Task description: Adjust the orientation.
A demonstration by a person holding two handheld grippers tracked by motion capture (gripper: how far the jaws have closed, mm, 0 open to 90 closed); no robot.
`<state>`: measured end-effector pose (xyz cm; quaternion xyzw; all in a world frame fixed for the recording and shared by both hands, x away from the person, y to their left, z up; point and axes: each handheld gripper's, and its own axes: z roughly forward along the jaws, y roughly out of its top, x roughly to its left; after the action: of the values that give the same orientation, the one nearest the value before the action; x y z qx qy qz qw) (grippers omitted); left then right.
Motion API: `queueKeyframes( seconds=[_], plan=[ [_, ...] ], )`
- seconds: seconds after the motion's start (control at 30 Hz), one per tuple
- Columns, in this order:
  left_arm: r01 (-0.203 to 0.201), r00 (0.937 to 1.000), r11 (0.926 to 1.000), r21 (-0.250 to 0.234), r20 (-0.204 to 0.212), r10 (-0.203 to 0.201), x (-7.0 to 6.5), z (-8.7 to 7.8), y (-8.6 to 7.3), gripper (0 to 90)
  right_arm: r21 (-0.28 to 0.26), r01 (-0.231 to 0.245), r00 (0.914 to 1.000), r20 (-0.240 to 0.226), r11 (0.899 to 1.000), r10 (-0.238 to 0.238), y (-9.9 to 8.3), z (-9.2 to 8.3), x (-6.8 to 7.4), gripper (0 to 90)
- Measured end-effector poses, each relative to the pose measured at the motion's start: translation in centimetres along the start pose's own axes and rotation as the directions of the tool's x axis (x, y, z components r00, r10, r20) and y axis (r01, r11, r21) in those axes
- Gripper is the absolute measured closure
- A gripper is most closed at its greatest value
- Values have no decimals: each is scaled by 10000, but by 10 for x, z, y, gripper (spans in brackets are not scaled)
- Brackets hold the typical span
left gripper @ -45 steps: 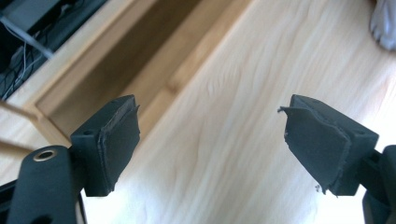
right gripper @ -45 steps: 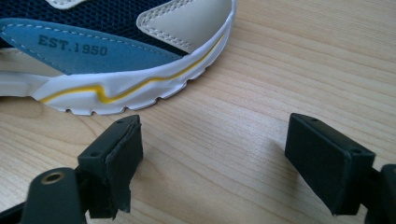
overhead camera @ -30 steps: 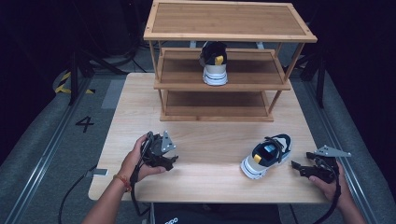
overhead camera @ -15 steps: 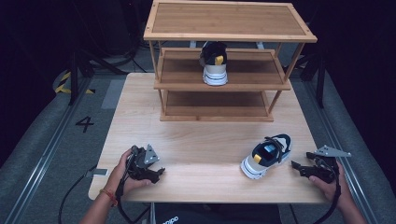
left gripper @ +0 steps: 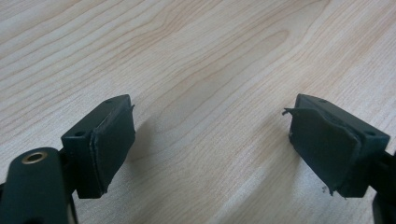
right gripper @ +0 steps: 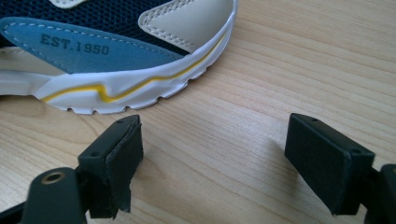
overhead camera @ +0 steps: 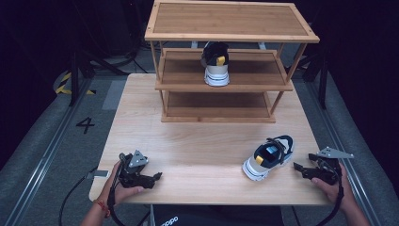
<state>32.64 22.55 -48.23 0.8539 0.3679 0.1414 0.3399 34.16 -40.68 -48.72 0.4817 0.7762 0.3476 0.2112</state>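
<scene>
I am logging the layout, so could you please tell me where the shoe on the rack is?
In the high view, the shoe stands on the middle shelf of the wooden rack, near its centre, at the far side of the table.

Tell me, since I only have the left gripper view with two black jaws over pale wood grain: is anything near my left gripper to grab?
Observer: No. The left gripper sits near the front left corner of the light wooden table, jaws open on bare wood.
Operator: Where's the nearest shoe?
Observer: A navy, cream and white sneaker lies at the front right, just ahead of the right gripper, whose jaws are open beside its sole.
Operator: Any other shoe?
Observer: A matching sneaker with a yellow tab stands on the middle shelf of the three-tier bamboo rack at the table's back.
</scene>
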Motion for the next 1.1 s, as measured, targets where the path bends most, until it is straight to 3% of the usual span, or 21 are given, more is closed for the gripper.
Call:
queueKeyframes(
  seconds=[0.27, 0.37, 0.5, 0.7, 0.73, 0.87, 0.93, 1.1],
  plan=[
    [-29, 10000, 10000, 13, -57, 29, 0, 0, 0, 149, 120, 556, 9984, 48, 9984, -557, 4, -7, 6, 264],
    [-25, 10000, 10000, 14, -59, 25, 0, 0, 0, 149, -239, 820, 9963, -230, 9963, -826, 14, -19, 16, 288],
    [-12, 10000, 10000, 8, -59, 12, 0, 0, 0, 149, -411, 1093, 9935, -260, 9932, -1105, 23, -31, 25, 303],
    [-25, 10000, 10000, 12, -62, 25, 0, 0, 0, 149, -698, 1483, 9832, -971, 9865, -1547, 41, -51, 44, 360],
    [-31, 10000, 10000, 10, -63, 31, 0, 0, 0, 149, -778, 1737, 9753, -1245, 9817, -1824, 48, -56, 53, 385],
    [-18, 10000, 10000, 11, -61, 18, 0, 0, 0, 149, -948, 2096, 9603, -1676, 9732, -2231, 63, -63, 73, 412],
    [-5, 10000, 10000, 2, -63, 5, 0, 0, 0, 149, -981, 2086, 9565, -1869, 9731, -2239, 67, -63, 79, 417],
    [-13, 10000, 10000, 7, -58, 13, 0, 0, 0, 149, -779, 2630, 9325, -2353, 9616, -2741, 84, -57, 106, 444]
  ],
)
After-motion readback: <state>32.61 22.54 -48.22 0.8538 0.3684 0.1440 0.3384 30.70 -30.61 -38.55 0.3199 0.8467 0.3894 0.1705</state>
